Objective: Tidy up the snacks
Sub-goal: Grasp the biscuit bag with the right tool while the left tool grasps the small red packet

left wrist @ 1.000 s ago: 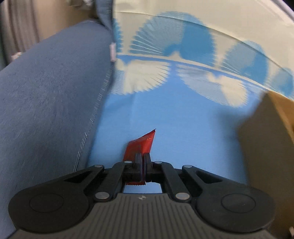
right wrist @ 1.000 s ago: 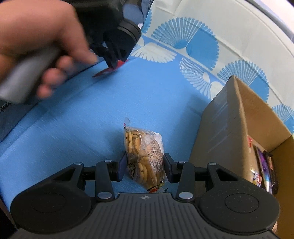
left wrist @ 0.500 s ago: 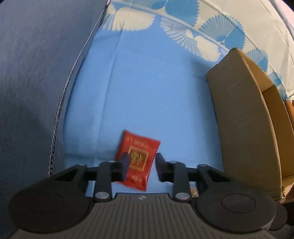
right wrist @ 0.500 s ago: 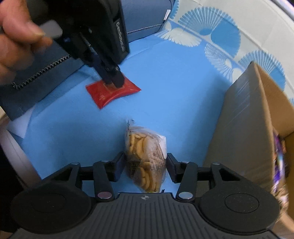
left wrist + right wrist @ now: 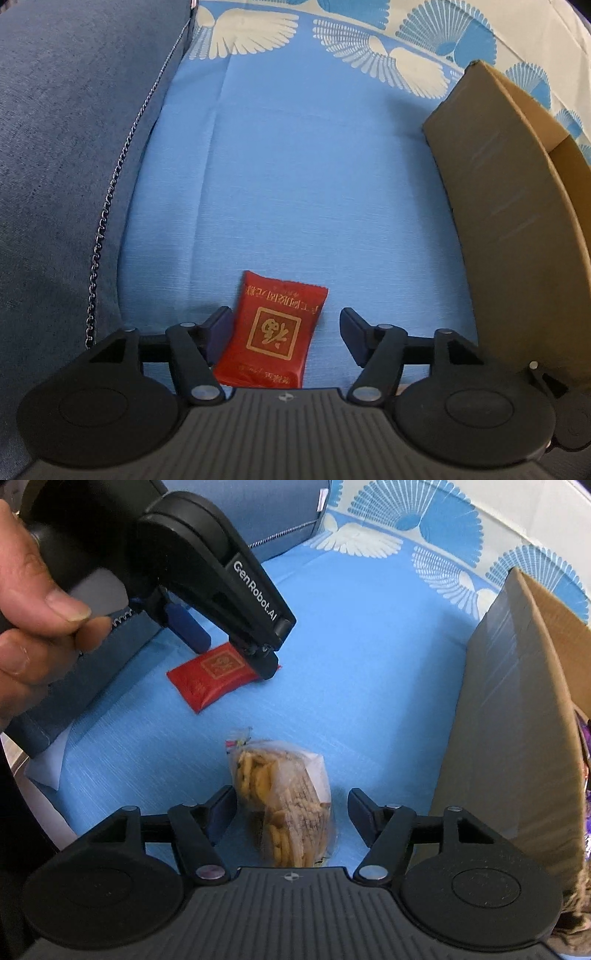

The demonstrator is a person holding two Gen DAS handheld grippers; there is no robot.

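Right wrist view: a hand point(image 5: 33, 624) at the upper left holds the left gripper point(image 5: 236, 650), tipped down over the red packet point(image 5: 210, 675). Its tongs are wide open, one on each side. The red packet lies flat on the blue cloth point(image 5: 351, 672), its long side slanting up to the right. Low in the middle, the right gripper point(image 5: 291, 805) is open around the cookie bag point(image 5: 284, 805), which points away. A cardboard box point(image 5: 517, 716) stands at the right.

surface: blue fan-patterned cloth point(image 5: 295, 184) | left: denim-blue cushion point(image 5: 66, 147)
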